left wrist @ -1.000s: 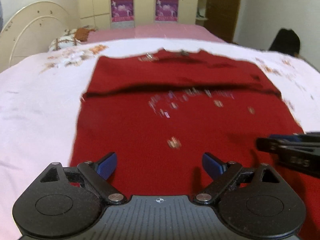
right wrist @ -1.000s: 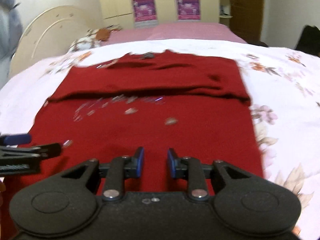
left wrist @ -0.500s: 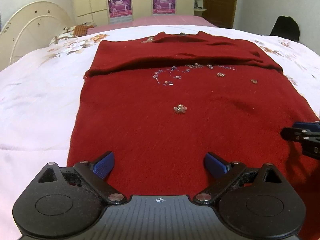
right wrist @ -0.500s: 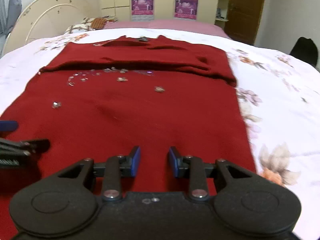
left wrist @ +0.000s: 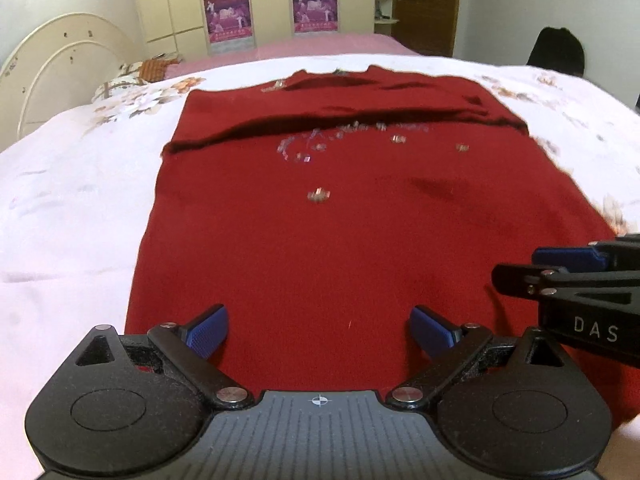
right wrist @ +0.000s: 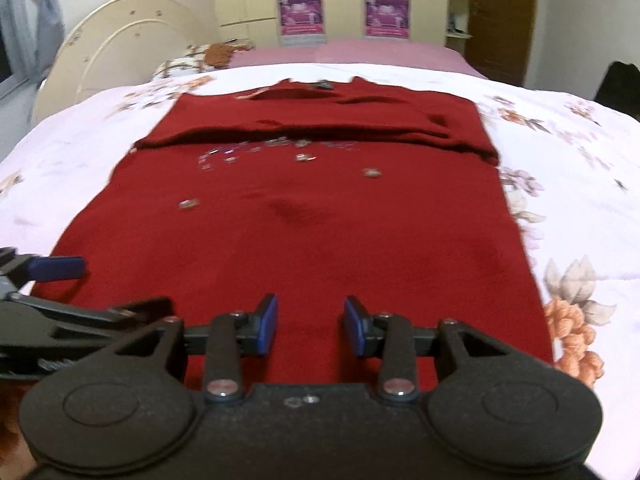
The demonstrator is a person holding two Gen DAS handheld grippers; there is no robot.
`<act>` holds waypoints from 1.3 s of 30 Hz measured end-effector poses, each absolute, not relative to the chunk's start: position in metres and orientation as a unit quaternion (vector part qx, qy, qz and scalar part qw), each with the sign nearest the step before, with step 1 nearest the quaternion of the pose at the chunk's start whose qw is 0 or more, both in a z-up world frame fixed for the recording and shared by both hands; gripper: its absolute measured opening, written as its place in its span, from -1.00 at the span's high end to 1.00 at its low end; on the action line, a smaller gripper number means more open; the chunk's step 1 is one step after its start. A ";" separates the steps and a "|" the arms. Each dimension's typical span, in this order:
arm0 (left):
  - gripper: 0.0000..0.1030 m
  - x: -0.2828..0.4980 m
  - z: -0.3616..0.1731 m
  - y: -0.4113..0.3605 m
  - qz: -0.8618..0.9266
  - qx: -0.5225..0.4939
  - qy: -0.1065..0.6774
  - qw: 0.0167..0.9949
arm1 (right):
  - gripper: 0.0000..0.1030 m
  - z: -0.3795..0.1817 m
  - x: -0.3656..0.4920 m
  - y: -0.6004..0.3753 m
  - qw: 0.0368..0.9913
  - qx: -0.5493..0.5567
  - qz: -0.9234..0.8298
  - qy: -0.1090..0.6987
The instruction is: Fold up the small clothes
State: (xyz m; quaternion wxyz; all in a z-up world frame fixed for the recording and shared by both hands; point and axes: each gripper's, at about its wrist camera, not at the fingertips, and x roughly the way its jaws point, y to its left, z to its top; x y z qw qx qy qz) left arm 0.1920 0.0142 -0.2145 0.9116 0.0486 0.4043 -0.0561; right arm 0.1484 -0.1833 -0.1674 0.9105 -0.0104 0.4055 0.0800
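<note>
A bed (left wrist: 72, 208) with a white flowered sheet carries a red sweater (left wrist: 340, 248), spread flat with its far part folded over toward the middle. Small sparkly decorations (left wrist: 318, 195) dot its front. The left gripper (left wrist: 320, 330) hangs over the near hem, jaws spread wide, nothing between them. The right gripper (right wrist: 311, 330) sits just beside it; its jaws have just been opening and stand apart, holding nothing.

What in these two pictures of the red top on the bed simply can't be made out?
- Red top, near hem: both views, hidden behind each gripper's black body.
- Sleeves: folded under the far flap, not visible.
- Sparkly decorations: blurred, too small to tell beads from sequins.
- Wardrobe posters: too small to read.
- Right gripper: cut off by the left view's edge.
</note>
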 end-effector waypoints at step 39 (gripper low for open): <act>-0.88 0.122 -0.218 0.050 -0.080 0.046 0.393 0.915 | 0.04 -0.179 0.072 -0.188 0.910 -0.041 0.031 0.410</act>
